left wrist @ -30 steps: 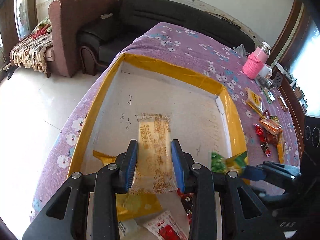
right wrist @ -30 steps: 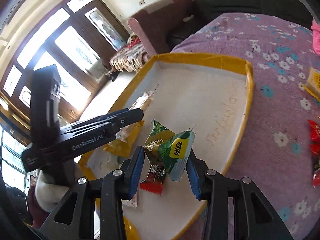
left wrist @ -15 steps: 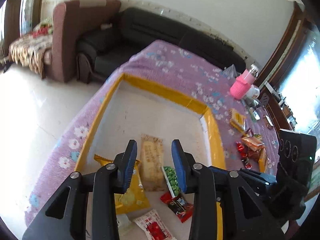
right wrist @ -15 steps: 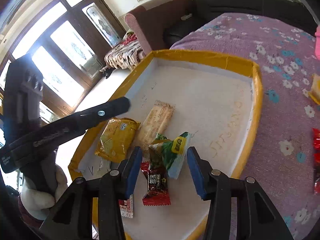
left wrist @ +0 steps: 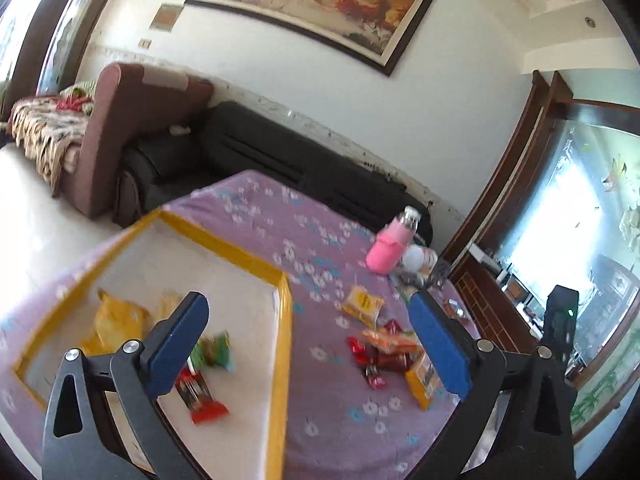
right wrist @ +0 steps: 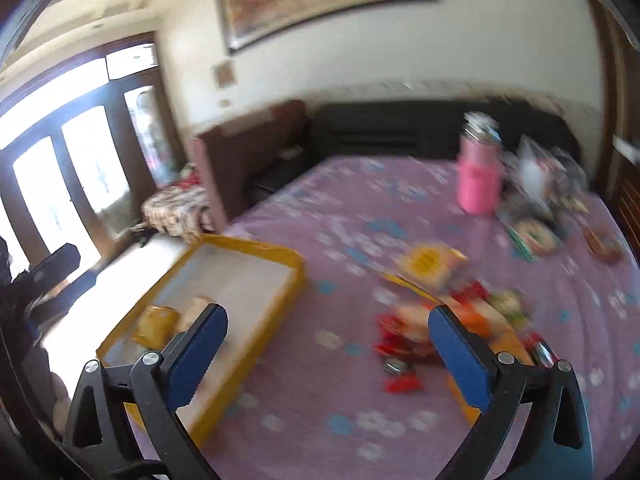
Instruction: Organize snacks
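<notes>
A white tray with a yellow rim (left wrist: 282, 280) sits at the left on the purple flowered tablecloth (left wrist: 332, 420). In it lie a yellow packet (left wrist: 116, 312), a green packet (left wrist: 214, 350) and a red-ended dark packet (left wrist: 200, 394). Loose snacks (left wrist: 384, 348) are heaped on the cloth right of the tray, with a yellow packet (left wrist: 362, 304) behind them. My left gripper (left wrist: 306, 308) hovers above the tray's right rim, jaws opening, nothing between them. My right gripper (right wrist: 327, 314) hangs between the tray (right wrist: 296, 276) and the blurred snack heap (right wrist: 440, 320), jaws opening and empty too.
A pink-sleeved bottle (left wrist: 388, 250) and clutter stand at the table's far right corner. Beyond the table are a black sofa (left wrist: 260, 160) and a brown armchair (left wrist: 108, 128). The table's left edge drops to a pale floor. The left gripper's body (right wrist: 48, 268) shows at the right view's left edge.
Both grippers let go of their packets, the beige one and the green one, which now lie in the tray. Both jaws spread wide, and both grippers rose and swung right toward the loose snacks.
</notes>
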A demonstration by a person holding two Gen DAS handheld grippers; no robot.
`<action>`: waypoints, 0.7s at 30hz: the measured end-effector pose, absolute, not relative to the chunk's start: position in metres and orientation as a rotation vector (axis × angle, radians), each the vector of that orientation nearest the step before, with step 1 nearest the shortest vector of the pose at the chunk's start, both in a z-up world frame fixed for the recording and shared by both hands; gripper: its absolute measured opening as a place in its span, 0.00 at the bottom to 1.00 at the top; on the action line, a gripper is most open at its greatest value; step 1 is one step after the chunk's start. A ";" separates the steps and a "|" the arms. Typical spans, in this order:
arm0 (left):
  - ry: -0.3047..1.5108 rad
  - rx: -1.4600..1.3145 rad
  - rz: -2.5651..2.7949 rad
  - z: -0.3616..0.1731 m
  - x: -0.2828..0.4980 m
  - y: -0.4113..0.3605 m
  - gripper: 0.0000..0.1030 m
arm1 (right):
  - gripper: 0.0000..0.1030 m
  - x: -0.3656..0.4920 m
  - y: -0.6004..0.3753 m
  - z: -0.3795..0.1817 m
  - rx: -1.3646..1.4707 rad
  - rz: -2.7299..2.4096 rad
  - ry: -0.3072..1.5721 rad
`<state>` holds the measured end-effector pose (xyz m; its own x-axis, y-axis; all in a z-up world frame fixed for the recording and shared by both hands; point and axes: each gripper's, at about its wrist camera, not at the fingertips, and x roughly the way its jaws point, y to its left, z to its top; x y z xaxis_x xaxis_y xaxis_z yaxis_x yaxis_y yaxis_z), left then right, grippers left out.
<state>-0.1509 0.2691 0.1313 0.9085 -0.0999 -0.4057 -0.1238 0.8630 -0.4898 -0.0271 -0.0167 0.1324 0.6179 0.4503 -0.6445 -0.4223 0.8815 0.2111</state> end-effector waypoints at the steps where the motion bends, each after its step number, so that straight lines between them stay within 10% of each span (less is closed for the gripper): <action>1: 0.464 -0.525 0.016 0.125 -0.149 0.261 0.98 | 0.90 -0.019 -0.036 0.122 0.084 0.481 0.801; 5: 0.544 -0.450 0.009 0.111 -0.138 0.229 0.98 | 0.61 0.003 -0.084 0.090 0.166 0.395 0.902; 21: 0.568 -0.470 0.005 0.106 -0.143 0.230 0.98 | 0.47 0.153 -0.046 0.041 0.055 0.283 1.135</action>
<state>-0.1435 0.2299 0.1058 0.8461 -0.1228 -0.5187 -0.1319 0.8946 -0.4270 0.1529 -0.0457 0.0406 0.3902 0.2506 -0.8859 -0.1948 0.9629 0.1866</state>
